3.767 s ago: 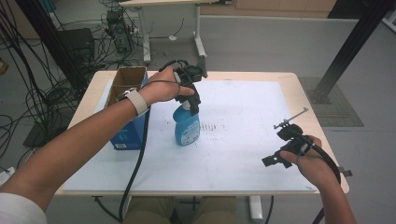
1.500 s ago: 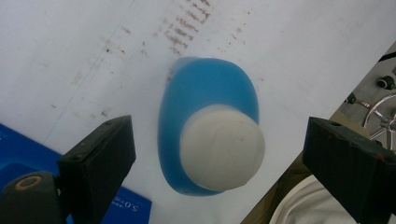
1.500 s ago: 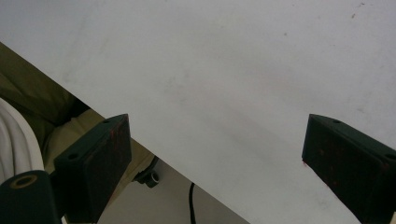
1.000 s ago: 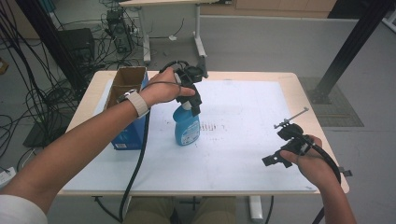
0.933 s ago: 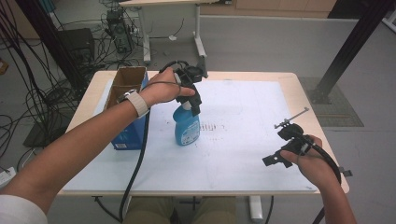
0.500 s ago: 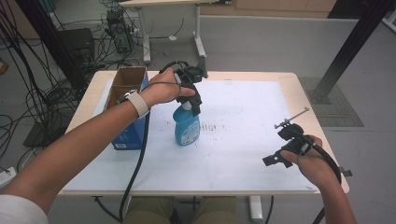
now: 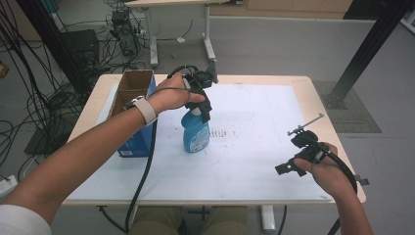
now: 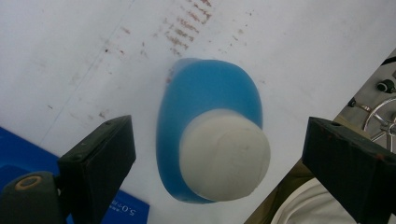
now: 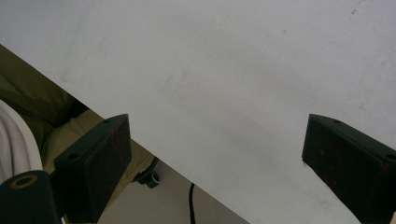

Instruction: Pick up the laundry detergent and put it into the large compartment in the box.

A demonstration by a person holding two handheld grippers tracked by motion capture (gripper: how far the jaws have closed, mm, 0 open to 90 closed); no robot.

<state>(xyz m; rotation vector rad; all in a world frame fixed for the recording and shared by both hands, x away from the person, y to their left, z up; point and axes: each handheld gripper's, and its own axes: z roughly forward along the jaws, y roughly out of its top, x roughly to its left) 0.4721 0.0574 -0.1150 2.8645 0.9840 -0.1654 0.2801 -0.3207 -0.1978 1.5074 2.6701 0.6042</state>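
A blue spray bottle (image 7: pixel 195 136) stands upright on the white mat (image 7: pixel 254 147), left of the middle. My left gripper (image 7: pixel 204 113) points down over its top. In the left gripper view the bottle's blue body (image 8: pixel 205 98) and white cap (image 8: pixel 225 158) lie between the two black jaws, with a gap on each side, so the left gripper (image 8: pixel 219 156) is open. My right gripper (image 7: pixel 288 169) hovers low over the mat near the front right. The right gripper (image 9: pixel 217 156) stands open over bare mat and the table's front edge, with nothing between its jaws.
An open cardboard box (image 7: pixel 133 88) with a blue carton (image 7: pixel 137 142) against it stands at the table's left side, close to my left forearm. The left gripper's cable (image 7: pixel 142 181) hangs over the front edge. Cables and equipment (image 7: pixel 122 24) lie on the floor beyond the table.
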